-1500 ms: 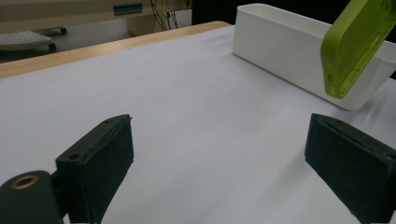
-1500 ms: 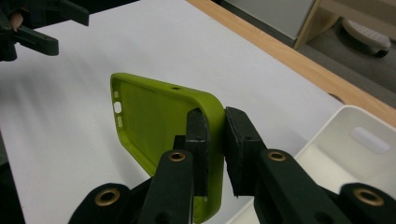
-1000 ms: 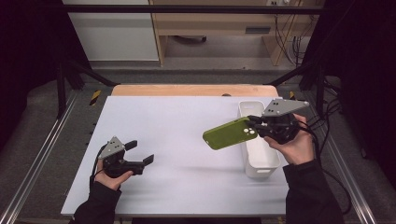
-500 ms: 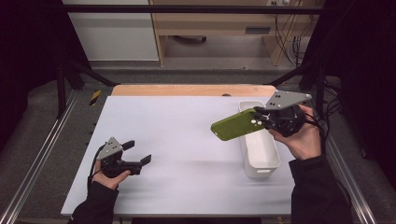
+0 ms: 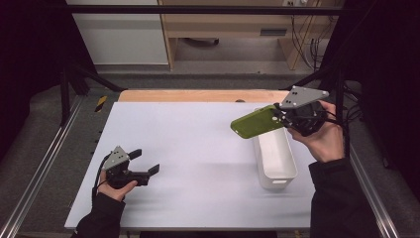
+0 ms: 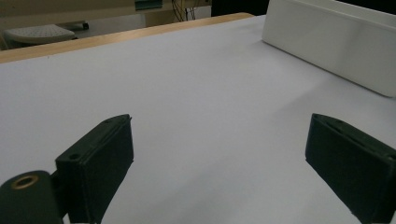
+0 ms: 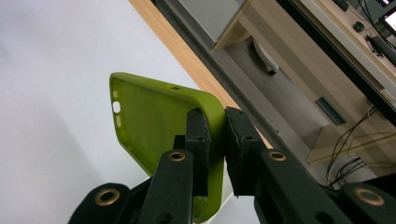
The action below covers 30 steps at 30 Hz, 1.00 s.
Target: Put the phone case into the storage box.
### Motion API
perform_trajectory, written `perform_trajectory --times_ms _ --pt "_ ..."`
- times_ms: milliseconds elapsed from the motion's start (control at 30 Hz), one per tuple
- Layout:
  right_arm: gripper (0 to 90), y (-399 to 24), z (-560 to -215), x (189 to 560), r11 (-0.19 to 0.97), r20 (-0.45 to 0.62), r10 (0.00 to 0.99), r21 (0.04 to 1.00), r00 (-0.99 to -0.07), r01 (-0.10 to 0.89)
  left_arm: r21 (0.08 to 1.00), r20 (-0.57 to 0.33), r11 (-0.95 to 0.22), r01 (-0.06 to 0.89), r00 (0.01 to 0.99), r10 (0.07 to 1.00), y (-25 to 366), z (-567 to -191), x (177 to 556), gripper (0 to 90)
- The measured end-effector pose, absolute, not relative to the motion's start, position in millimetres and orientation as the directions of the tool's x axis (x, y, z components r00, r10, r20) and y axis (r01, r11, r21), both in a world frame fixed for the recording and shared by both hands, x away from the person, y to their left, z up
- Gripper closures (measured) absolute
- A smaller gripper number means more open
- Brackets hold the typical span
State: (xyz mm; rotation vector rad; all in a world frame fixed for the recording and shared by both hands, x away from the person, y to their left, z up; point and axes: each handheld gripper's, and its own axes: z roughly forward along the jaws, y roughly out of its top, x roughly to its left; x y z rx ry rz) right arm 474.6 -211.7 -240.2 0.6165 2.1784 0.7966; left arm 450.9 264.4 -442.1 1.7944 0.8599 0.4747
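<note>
White tabletop (image 5: 198, 148) beneath glossy olive-green phone case (image 5: 255, 122), hollow-sided

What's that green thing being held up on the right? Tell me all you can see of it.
It is a green phone case, olive-lime, and it looks soft and rubbery. It is a shallow shell with a raised rim, rounded corners and small cut-outs near one end. It is empty, its hollow inside facing the right gripper's camera. The right gripper pinches one edge between its black fingers, holding it tilted in the air above the white bin.
</note>
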Motion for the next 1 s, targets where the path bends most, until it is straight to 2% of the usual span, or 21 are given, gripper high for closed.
perform_trajectory --times_ms 1000 --pt "80.4 -216.2 -230.8 503.8 0.793 -0.619 0.575 0.582 -0.535 0.178 0.923 -0.07 -0.206 0.325 0.668 0.741 265.1 -443.1 451.6 7.4"
